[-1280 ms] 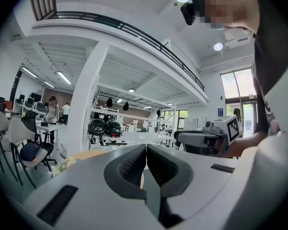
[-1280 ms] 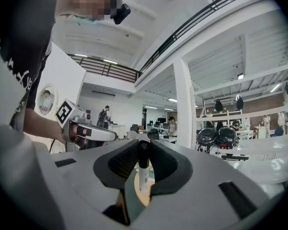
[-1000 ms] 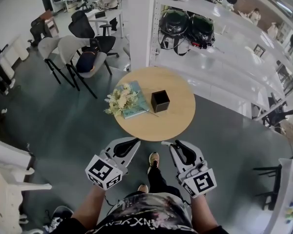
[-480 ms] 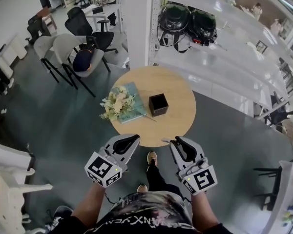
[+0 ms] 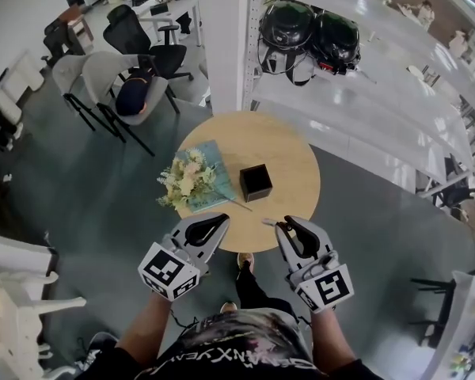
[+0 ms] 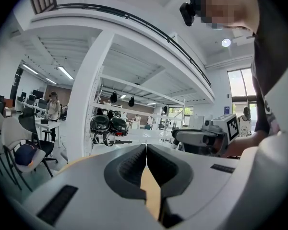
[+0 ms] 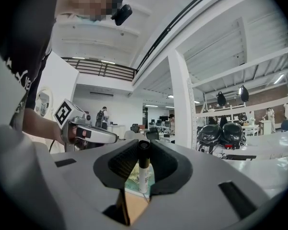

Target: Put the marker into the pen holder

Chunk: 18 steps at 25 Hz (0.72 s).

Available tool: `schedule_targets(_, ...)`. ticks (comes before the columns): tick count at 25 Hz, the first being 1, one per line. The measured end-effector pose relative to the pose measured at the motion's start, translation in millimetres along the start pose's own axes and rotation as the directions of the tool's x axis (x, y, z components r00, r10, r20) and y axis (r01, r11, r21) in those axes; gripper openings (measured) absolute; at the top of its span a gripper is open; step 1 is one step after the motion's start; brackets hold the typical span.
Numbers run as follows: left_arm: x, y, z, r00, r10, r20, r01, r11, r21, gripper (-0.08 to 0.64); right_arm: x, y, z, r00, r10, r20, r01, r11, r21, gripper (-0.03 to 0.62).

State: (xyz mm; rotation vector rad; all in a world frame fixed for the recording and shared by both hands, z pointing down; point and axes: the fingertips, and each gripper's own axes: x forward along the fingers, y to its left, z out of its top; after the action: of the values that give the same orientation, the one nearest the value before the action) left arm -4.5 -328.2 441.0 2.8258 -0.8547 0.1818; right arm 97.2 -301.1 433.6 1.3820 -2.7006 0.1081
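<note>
The black square pen holder (image 5: 256,182) stands near the middle of the round wooden table (image 5: 289,153). My right gripper (image 5: 283,226) hovers at the table's near edge, shut on a marker (image 7: 143,172) with a white body and a black cap. The marker stands upright between the pads, and its tip (image 5: 267,222) pokes out to the left in the head view. My left gripper (image 5: 218,219) hangs beside it over the near edge. In the left gripper view the left gripper (image 6: 146,150) has its jaws shut with nothing between them.
A bunch of pale flowers (image 5: 182,182) lies on a teal book (image 5: 214,159) left of the holder. A white pillar (image 5: 222,38) and shelves with two dark helmets (image 5: 309,26) stand behind the table. Office chairs (image 5: 111,77) stand at the far left.
The table has come closer to both grippers, which now overlap its near edge. The right gripper still holds the marker, and the left stays shut.
</note>
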Motion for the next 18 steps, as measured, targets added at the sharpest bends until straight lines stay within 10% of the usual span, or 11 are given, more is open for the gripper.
schedule_targets(18,84,62,3,0.998,0.035,-0.042,-0.036,0.999,-0.019,0.021,69,-76,-5,0.998,0.057,-0.024,-0.056,0.998,0.027,0.078)
